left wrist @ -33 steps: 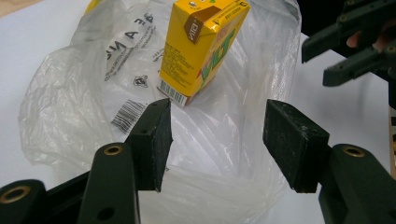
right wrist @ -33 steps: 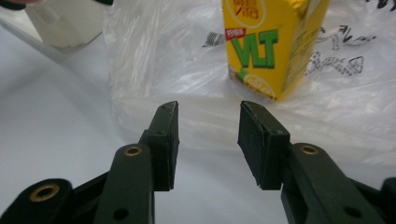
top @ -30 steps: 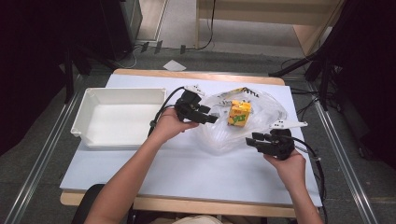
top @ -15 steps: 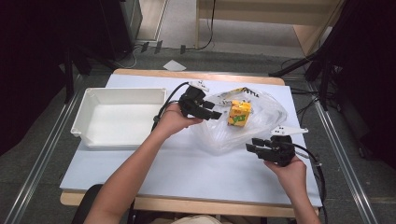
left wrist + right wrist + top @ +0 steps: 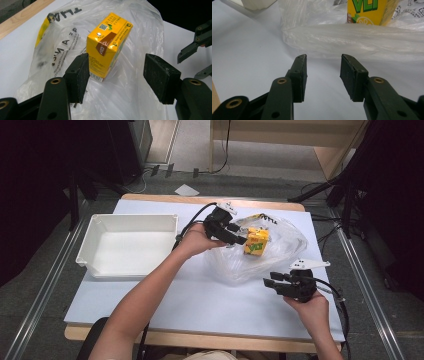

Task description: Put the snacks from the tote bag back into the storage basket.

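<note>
A white tray (image 5: 127, 245) sits at the left of the tabletop (image 5: 200, 300). Right of it, the left hand-held gripper (image 5: 239, 239) reaches over a clear plastic bag (image 5: 280, 255) that lies crumpled on the far right half of the tabletop. A yellow juice carton (image 5: 256, 241) stands upright on the bag. In the left gripper view its jaws have just been opening and stand wide apart, with the carton (image 5: 107, 42) between them: one pad is close against the carton's lower side, the other is well clear. Farther right, the right hand-held gripper (image 5: 270, 284) is open with nothing between its jaws, low over bare tabletop just before the bag's near edge (image 5: 352, 40).
</note>
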{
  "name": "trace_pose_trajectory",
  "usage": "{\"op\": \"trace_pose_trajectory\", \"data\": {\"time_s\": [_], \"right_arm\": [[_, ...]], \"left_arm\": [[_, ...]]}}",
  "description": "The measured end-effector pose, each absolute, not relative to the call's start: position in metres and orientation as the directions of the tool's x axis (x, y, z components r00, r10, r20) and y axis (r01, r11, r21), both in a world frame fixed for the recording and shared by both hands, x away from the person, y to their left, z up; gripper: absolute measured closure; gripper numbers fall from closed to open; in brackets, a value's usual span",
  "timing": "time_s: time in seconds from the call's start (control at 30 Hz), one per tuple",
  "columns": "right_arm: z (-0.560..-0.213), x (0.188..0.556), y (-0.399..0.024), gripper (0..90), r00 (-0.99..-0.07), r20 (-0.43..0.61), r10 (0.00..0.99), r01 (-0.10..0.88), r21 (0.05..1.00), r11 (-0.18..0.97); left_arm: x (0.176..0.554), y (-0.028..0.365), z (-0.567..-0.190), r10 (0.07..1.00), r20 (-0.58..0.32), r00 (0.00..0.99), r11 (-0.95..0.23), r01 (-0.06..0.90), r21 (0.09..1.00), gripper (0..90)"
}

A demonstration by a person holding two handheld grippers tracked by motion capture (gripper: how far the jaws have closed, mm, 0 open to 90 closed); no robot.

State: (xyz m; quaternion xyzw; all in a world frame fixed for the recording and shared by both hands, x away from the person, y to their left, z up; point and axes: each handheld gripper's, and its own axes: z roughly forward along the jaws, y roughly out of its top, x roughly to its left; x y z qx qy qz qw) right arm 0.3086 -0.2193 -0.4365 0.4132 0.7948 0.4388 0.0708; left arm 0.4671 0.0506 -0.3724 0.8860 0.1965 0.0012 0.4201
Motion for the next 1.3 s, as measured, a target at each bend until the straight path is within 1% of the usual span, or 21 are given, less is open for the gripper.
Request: {"op": "trace_pose_trajectory", "data": {"time_s": [0.13, 0.23, 0.43, 0.53, 0.87, 1.3], "right_arm": [[-0.438, 0.307, -0.22, 56.2, -0.654, 0.253, 0.713, 0.593, 0.756, 0.276], [-0.44, 0.306, -0.22, 56.2, -0.652, 0.259, 0.713, 0.597, 0.754, 0.273], [-0.442, 0.307, -0.219, 56.3, -0.655, 0.26, 0.709, 0.599, 0.751, 0.278], [-0.443, 0.307, -0.22, 56.2, -0.654, 0.26, 0.71, 0.602, 0.748, 0.28], [-0.446, 0.308, -0.219, 56.0, -0.652, 0.264, 0.71, 0.607, 0.743, 0.281], [-0.449, 0.308, -0.218, 55.5, -0.652, 0.268, 0.71, 0.614, 0.735, 0.287]], "left_arm": [[0.474, 0.049, -0.376, 0.353, -0.18, 0.918, -0.551, 0.36, 0.753, 38.0], [0.477, 0.046, -0.378, 0.363, -0.164, 0.917, -0.573, 0.359, 0.737, 37.6], [0.483, 0.04, -0.38, 0.347, -0.152, 0.925, -0.581, 0.34, 0.739, 37.2], [0.488, 0.038, -0.383, 0.34, -0.17, 0.925, -0.577, 0.348, 0.739, 36.9], [0.495, 0.022, -0.394, 0.309, -0.144, 0.94, -0.615, 0.313, 0.724, 35.5], [0.502, 0.005, -0.417, 0.281, -0.17, 0.945, -0.619, 0.314, 0.72, 35.8]]}}
